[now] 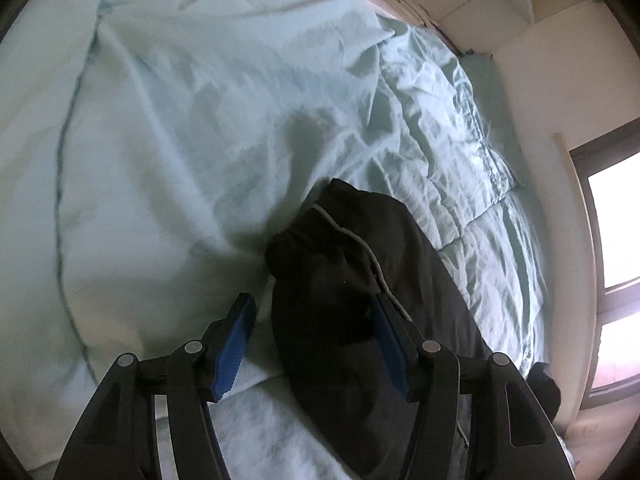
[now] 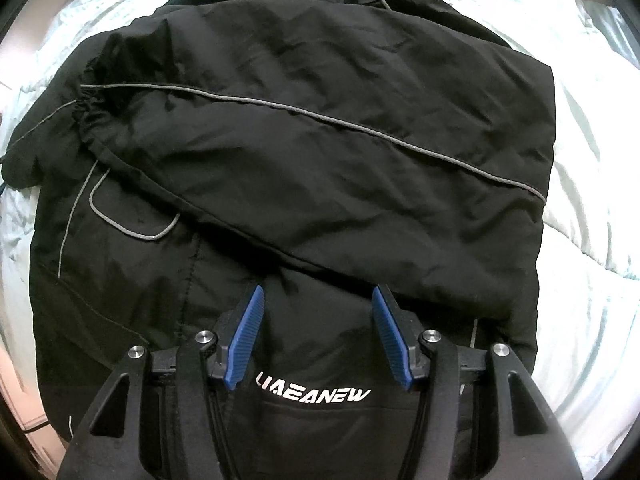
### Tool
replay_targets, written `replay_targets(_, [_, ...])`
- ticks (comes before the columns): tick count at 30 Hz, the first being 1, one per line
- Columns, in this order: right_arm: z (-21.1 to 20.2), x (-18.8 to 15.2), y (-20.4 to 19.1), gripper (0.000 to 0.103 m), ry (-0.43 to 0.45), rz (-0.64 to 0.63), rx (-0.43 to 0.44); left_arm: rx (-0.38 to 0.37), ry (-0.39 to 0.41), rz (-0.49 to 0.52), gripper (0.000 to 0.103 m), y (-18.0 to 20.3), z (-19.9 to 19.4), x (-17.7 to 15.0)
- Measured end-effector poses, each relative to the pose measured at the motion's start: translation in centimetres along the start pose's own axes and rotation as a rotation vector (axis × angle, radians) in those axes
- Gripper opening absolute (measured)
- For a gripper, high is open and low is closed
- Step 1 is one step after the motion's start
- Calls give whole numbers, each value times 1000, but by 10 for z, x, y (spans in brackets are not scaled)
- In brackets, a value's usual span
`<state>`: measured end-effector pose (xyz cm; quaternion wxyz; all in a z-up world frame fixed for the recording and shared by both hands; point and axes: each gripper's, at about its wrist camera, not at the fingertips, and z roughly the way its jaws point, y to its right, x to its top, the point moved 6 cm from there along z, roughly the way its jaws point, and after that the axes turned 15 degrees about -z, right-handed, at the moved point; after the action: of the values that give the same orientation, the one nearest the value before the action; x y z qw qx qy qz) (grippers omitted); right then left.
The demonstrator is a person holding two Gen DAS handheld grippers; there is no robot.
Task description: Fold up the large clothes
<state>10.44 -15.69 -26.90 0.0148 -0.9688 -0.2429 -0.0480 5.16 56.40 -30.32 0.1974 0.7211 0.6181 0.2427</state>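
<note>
A black jacket [image 2: 320,140] with grey piping lies flat on the bed, one sleeve [image 2: 280,152] folded slantwise across its body. White lettering [image 2: 313,393] shows near the hem. My right gripper [image 2: 319,290] points straight down over the lower body of the jacket, open, with nothing between its blue pads. In the left wrist view a black sleeve end with a gathered cuff [image 1: 320,232] lies on the bedding. My left gripper [image 1: 313,300] hovers over it, open; the sleeve passes under the gap and the pads do not press on it.
Pale green bedding [image 1: 160,120] covers the bed, with a rumpled quilt [image 1: 440,140] toward the wall. A window [image 1: 612,220] is at the right and a white shelf unit [image 1: 480,8] at the far corner. Bedding [image 2: 592,160] surrounds the jacket on both sides.
</note>
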Motion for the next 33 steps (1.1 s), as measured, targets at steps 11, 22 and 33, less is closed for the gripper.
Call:
replay_targets(11, [-1, 10, -15, 59, 23, -2, 21, -32, 149, 423, 16, 89, -68, -62])
replay_targets(22, [-22, -1, -6, 59, 88, 40, 44, -215, 27, 796, 15, 197, -104, -244])
replay_targets(33, [-32, -13, 14, 59, 137, 80, 61, -370, -297, 1028, 15, 252, -78, -453])
